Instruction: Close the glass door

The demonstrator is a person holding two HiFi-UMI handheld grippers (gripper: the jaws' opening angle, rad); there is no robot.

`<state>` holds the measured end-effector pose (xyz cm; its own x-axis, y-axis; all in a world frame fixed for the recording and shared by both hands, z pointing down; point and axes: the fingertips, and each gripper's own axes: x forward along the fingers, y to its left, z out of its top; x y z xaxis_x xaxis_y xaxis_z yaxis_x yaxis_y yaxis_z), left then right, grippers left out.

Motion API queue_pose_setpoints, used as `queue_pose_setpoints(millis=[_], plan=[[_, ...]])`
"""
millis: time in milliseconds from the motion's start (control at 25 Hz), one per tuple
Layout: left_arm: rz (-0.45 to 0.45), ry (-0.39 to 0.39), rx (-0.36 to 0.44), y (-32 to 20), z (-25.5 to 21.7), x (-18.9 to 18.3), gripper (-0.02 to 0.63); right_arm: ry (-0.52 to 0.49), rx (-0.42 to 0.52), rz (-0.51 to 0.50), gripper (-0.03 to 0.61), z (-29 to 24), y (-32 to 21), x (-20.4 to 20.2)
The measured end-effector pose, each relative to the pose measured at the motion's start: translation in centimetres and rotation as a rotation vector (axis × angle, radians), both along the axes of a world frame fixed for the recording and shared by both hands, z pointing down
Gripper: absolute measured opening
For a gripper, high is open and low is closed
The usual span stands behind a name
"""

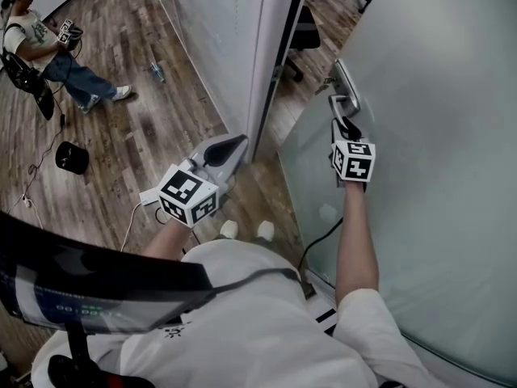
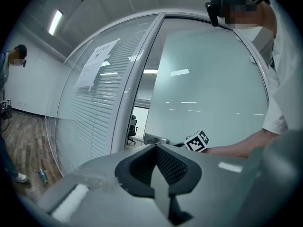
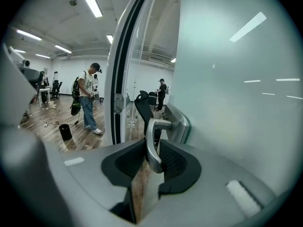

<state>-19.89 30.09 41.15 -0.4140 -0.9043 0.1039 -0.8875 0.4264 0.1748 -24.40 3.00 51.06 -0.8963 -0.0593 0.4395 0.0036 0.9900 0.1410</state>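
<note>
Overhead, door handle [image 1: 342, 101] half behind right tongs [image 1: 346, 124] (left tongs [image 2: 155, 148] together)

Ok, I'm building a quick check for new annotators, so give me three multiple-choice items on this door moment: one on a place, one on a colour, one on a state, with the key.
1. Where is the right gripper?
A. on the door handle
B. on a desk
C. on a chair

2. What colour is the bin standing on the floor?
A. white
B. red
C. black

3. How does the glass door stand?
A. fully shut
B. ajar
C. lifted off its hinges

Key:
1 A, the metal lever lies between its jaws in the right gripper view.
2 C, it shows black against the wood boards in the head view.
3 B, a gap shows between the door's edge and the frame.
</note>
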Motion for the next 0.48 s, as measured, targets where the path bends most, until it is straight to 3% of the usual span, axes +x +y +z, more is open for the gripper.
queue_pose_setpoints(millis=[480], plan=[[-0.086, 0.004, 0.017, 3.3, 0.1, -2.0, 0.003, -0.011, 0.014, -0.106, 0.098, 0.2, 8.6, 0.1]])
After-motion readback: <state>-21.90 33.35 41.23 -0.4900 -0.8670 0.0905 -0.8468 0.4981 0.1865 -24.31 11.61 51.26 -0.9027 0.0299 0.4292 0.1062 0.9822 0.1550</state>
